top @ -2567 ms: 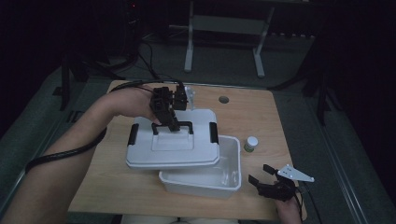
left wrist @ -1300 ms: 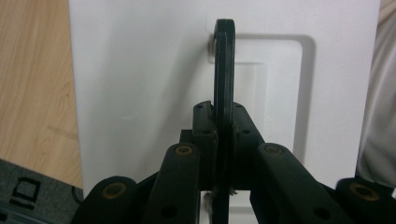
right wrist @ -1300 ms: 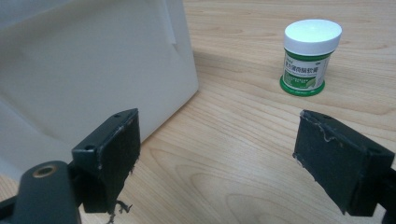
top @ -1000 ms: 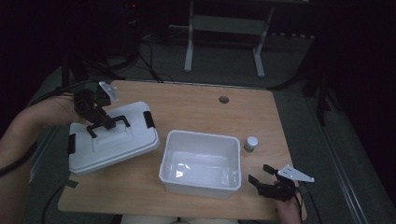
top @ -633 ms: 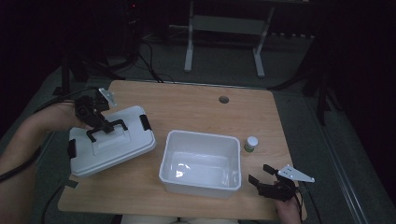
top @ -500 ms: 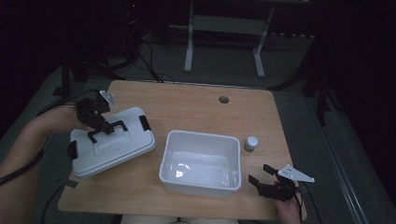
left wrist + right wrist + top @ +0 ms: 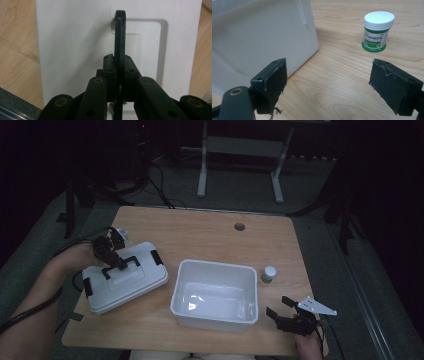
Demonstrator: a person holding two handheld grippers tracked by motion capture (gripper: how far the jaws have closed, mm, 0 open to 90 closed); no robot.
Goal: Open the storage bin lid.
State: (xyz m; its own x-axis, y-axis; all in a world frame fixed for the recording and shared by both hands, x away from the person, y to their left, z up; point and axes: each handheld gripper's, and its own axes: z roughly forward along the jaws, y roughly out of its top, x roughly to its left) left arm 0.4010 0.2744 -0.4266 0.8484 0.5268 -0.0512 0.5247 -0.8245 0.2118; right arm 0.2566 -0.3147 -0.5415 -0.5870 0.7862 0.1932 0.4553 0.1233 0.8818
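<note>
A white box lid [image 7: 125, 282] with black clips lies on the left part of the wooden table [image 7: 200, 235]. My left gripper [image 7: 119, 265] is shut on the lid's black handle [image 7: 120, 37], which stands upright between the jaws in the left gripper view. The open white bin [image 7: 215, 292] sits at the table's middle front. A small white-capped green jar [image 7: 269, 274] stands just right of the bin; in the right gripper view the jar [image 7: 377, 31] is ahead and to the right. My right gripper [image 7: 283, 314] rests open near the front right corner, nothing between its pads.
A round cable hole [image 7: 239, 226] is in the table's far side. A metal stand [image 7: 240, 150] and cables lie on the dark floor behind. The bin's white wall [image 7: 262, 42] is close on the left of the right gripper.
My left gripper carried the lid off the bin, leftward and down, until it rests on the table's left side. The right gripper has stayed put.
</note>
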